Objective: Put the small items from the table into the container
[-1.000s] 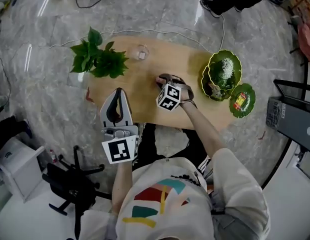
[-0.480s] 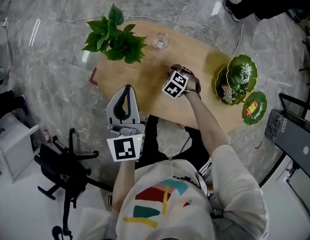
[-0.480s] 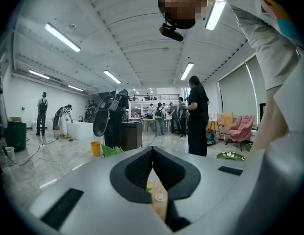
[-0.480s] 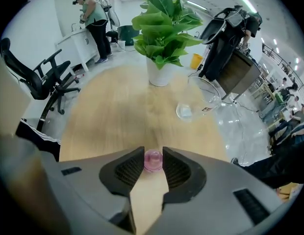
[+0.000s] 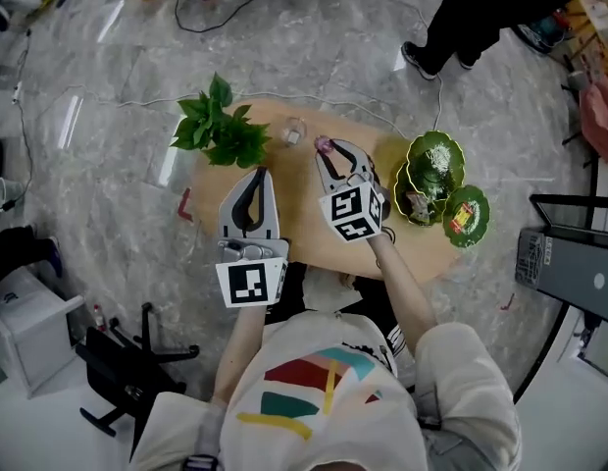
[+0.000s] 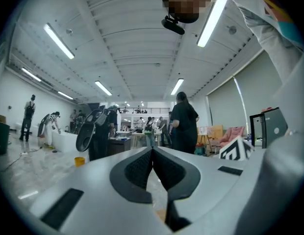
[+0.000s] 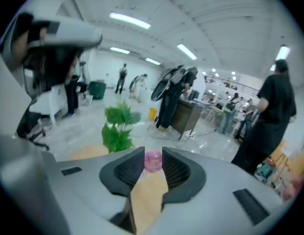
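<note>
A small pink rounded item (image 7: 153, 161) sits pinched between the tips of my right gripper (image 7: 153, 163); its jaws are closing on it. In the head view the right gripper (image 5: 325, 146) is raised over the wooden table (image 5: 299, 226), with the pink item (image 5: 323, 143) at its tip. The green leaf-shaped bowl (image 5: 437, 166) stands at the table's right end, well right of that gripper. My left gripper (image 5: 254, 174) hovers over the table's left half, jaws shut with nothing in them (image 6: 152, 153).
A potted green plant (image 5: 218, 130) stands at the table's far left, a small clear glass (image 5: 293, 131) beside it. A green dish (image 5: 468, 214) with a red thing lies by the bowl. A person (image 5: 500, 13) stands beyond the table; cables cross the marble floor.
My right gripper has lifted from the tabletop and now holds the pink item up in the air. My left gripper has risen a little. The head view has shifted.
</note>
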A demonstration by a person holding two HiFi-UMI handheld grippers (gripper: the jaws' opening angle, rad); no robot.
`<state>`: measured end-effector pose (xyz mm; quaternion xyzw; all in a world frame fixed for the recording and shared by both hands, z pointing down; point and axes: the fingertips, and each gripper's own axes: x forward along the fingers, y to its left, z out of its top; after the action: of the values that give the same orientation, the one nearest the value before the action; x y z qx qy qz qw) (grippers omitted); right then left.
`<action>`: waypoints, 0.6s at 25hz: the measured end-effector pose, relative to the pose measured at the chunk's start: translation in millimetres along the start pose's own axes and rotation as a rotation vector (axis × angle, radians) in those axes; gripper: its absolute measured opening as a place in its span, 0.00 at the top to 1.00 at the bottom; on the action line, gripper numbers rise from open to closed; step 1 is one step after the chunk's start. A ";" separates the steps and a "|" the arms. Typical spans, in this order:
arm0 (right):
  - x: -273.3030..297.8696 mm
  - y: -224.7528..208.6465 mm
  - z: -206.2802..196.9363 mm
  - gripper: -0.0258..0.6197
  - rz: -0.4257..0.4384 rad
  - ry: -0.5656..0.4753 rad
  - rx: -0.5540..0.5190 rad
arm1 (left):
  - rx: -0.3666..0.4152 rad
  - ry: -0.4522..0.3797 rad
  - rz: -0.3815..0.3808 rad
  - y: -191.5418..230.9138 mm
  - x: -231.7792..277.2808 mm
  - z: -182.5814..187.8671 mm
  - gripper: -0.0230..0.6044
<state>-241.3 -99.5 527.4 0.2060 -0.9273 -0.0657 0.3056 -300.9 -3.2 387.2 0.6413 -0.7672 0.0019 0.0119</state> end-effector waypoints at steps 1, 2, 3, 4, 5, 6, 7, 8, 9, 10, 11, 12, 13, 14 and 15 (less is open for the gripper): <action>-24.7 -15.0 24.7 0.78 -0.043 -0.070 0.061 | 0.019 -0.021 -0.024 -8.4 8.0 12.7 0.95; -50.9 -25.0 45.8 0.78 -0.071 -0.135 0.121 | 0.044 -0.032 -0.044 -17.4 13.1 23.2 0.95; -76.9 -31.3 62.9 0.78 -0.092 -0.193 0.174 | 0.071 -0.036 -0.062 -26.9 16.7 31.3 0.95; -101.1 -36.8 76.5 0.78 -0.118 -0.244 0.214 | 0.091 -0.041 -0.083 -36.5 21.4 38.0 0.95; -123.2 -43.1 87.1 0.78 -0.154 -0.287 0.235 | 0.098 -0.057 -0.109 -46.2 28.1 45.0 0.95; -143.8 -49.9 94.8 0.78 -0.197 -0.322 0.241 | 0.095 -0.082 -0.138 -56.2 35.6 53.1 0.95; -163.1 -55.6 99.5 0.78 -0.235 -0.351 0.242 | 0.089 -0.109 -0.164 -66.4 41.7 61.4 0.95; -181.0 -59.8 101.2 0.78 -0.266 -0.373 0.244 | 0.085 -0.133 -0.185 -76.7 45.6 68.6 0.95; -197.5 -63.3 100.4 0.78 -0.291 -0.389 0.249 | 0.083 -0.149 -0.204 -87.0 47.7 73.8 0.95; -212.4 -66.7 98.0 0.78 -0.314 -0.399 0.255 | 0.083 -0.158 -0.223 -97.2 48.8 76.8 0.95; -225.8 -70.5 95.2 0.78 -0.335 -0.406 0.258 | 0.086 -0.160 -0.242 -107.1 49.5 77.9 0.95; -237.4 -74.9 92.4 0.78 -0.355 -0.411 0.255 | 0.091 -0.155 -0.260 -116.4 50.3 77.6 0.95; -247.1 -79.7 89.4 0.78 -0.372 -0.412 0.253 | 0.094 -0.149 -0.277 -125.1 51.2 76.8 0.95; -254.5 -84.4 86.2 0.78 -0.386 -0.410 0.256 | 0.097 -0.145 -0.292 -132.7 52.3 76.6 0.95; -259.5 -89.1 82.5 0.78 -0.398 -0.406 0.263 | 0.099 -0.146 -0.305 -138.9 53.8 76.8 0.95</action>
<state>-70.8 -71.0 298.9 0.4038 -0.9114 -0.0437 0.0661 -175.0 -82.1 309.8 0.7484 -0.6589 -0.0087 -0.0751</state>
